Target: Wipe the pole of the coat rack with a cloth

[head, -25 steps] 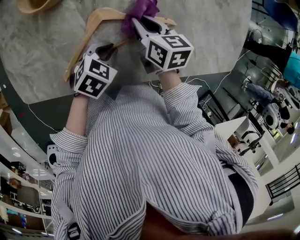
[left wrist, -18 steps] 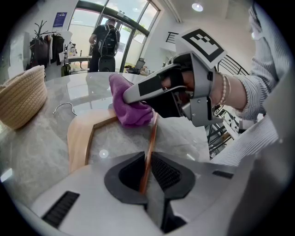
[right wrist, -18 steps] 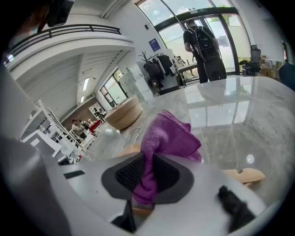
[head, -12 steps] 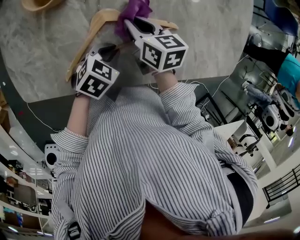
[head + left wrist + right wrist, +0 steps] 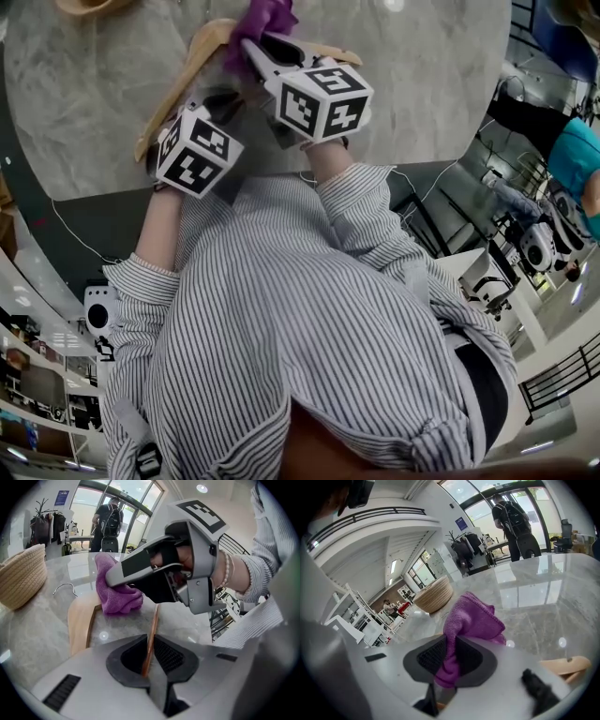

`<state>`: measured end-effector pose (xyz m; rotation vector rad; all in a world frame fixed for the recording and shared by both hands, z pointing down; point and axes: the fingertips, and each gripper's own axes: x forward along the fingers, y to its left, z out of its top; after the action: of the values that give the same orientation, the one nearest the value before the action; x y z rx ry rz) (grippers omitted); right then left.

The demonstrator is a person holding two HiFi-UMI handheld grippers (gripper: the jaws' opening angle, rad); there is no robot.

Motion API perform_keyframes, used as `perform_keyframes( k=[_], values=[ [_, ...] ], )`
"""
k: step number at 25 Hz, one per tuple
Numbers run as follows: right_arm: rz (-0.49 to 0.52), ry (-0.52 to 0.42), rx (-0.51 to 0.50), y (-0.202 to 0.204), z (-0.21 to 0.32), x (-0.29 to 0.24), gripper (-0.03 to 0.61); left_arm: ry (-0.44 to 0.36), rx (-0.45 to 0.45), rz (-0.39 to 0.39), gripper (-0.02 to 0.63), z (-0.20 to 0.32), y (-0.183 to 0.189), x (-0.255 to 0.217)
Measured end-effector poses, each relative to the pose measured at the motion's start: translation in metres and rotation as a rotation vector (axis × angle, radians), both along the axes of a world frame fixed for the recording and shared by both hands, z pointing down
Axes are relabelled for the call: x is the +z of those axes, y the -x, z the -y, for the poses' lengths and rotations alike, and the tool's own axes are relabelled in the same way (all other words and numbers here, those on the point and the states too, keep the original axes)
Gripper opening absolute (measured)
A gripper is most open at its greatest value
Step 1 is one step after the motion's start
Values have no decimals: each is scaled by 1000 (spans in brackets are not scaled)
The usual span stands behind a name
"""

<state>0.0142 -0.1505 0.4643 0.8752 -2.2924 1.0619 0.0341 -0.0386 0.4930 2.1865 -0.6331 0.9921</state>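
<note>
Steadying thin wooden pole [image 5: 154, 620] of the hanger [image 5: 79, 623] on the desk [image 5: 422, 84] with left tongs [image 5: 151, 657] pinched on it, holding purple cloth [image 5: 473, 618] clamped in right tongs [image 5: 449, 660] at the pole's far end; wiping judged under way, most of pole left.

The woven basket [image 5: 80, 5] at the table's [image 5: 422, 84] far edge is cut off by the head view's top; the right gripper [image 5: 258, 47] hides the wooden hanger's [image 5: 175, 80] middle, and the cloth's [image 5: 258, 21] lower end vanishes between its jaws
</note>
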Motion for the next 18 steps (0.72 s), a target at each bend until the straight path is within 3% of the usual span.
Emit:
perform_keyframes(
  k=[7, 18],
  values=[
    [21, 2, -17, 15, -1, -2, 61, 35, 0, -24, 54, -2, 1, 0],
    [13, 4, -46, 27, -4, 1, 61, -52, -16, 12, 54, 0, 1, -2]
  ],
)
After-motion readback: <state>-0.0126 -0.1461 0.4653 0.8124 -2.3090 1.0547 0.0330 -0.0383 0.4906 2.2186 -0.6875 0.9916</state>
